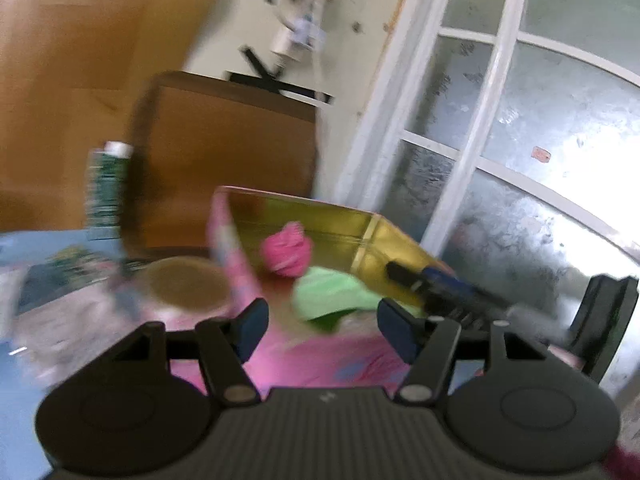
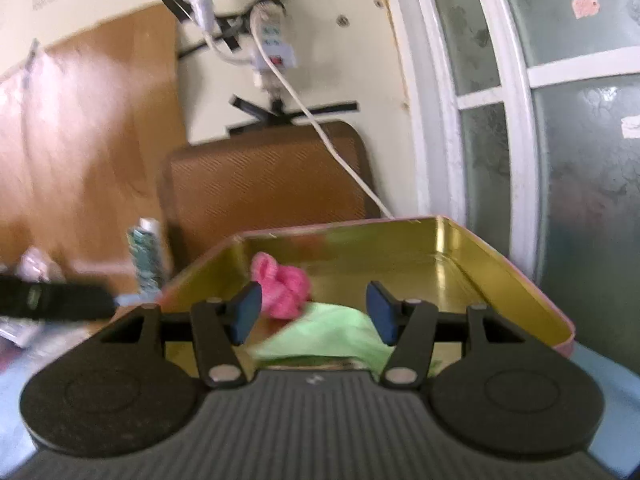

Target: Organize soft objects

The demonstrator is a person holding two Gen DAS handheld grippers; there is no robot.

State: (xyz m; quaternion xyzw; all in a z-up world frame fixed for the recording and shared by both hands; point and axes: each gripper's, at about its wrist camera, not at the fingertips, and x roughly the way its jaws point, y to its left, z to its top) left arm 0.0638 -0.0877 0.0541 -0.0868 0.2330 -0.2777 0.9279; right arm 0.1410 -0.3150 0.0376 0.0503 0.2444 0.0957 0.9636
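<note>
A tin box with a gold inside [image 1: 320, 216] [image 2: 440, 248] and pink outer walls stands on the blue table. Inside it lie a pink knitted bundle [image 1: 286, 250] [image 2: 282, 286] and a light green cloth [image 1: 332, 294] [image 2: 320, 336] just in front of it. My left gripper [image 1: 322, 326] hovers at the box's near left corner, open, with nothing between its blue pads. Above the near wall of the box, my right gripper [image 2: 314, 312] is open; the green cloth lies below its pads, untouched. Each gripper shows as a dark blur in the other's view.
A roll of tape [image 1: 186, 284] lies left of the box, among blurred packets. A green bottle [image 1: 106, 188] [image 2: 146, 256] stands behind, beside a brown chair back [image 2: 264, 184]. A white cable [image 2: 332, 148] hangs from a wall socket strip. A frosted window [image 1: 520, 140] is at right.
</note>
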